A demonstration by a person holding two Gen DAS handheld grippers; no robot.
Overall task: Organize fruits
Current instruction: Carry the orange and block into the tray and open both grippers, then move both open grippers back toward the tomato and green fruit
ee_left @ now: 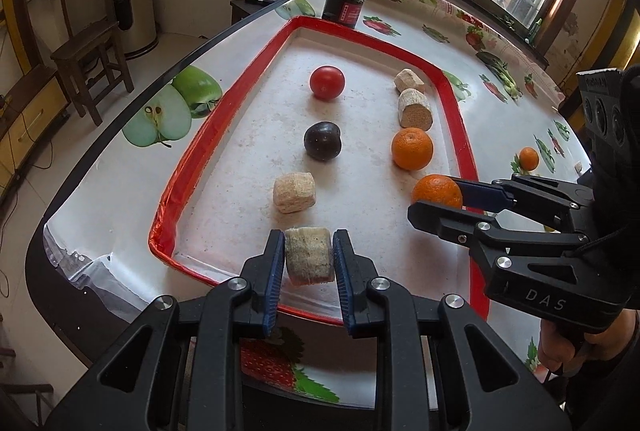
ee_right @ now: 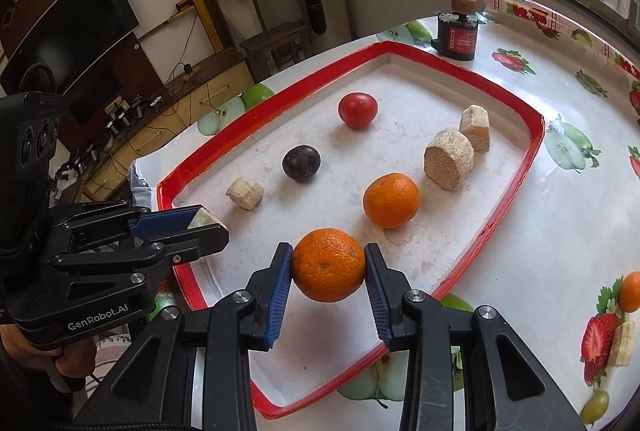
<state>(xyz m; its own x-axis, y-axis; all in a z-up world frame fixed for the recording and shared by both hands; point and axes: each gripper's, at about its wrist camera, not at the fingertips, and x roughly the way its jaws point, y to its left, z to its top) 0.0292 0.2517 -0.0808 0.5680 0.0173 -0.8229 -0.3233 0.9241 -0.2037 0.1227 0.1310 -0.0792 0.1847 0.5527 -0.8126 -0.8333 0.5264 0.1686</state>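
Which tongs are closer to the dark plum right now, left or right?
Left, narrowly and hedged. The left tongs, shut on a beige chunk, sit in the plum's column; the right tongs hold an orange one column over.

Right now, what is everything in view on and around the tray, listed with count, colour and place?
Red-rimmed white tray: one, on the table.
Fruit-print tablecloth: one, white, covers the table.
Round orange fruits: three; one held, one loose in the tray, one outside it on the cloth.
Red tomato: one, far end of the tray.
Dark purple plum: one, mid tray.
Beige cut cylinder chunks: four in the tray; one held, one beside the plum, two by the far rim.
Black-and-red device: one, beyond the tray.
Left gripper: black, shut on a chunk.
Right gripper: black, shut on an orange.
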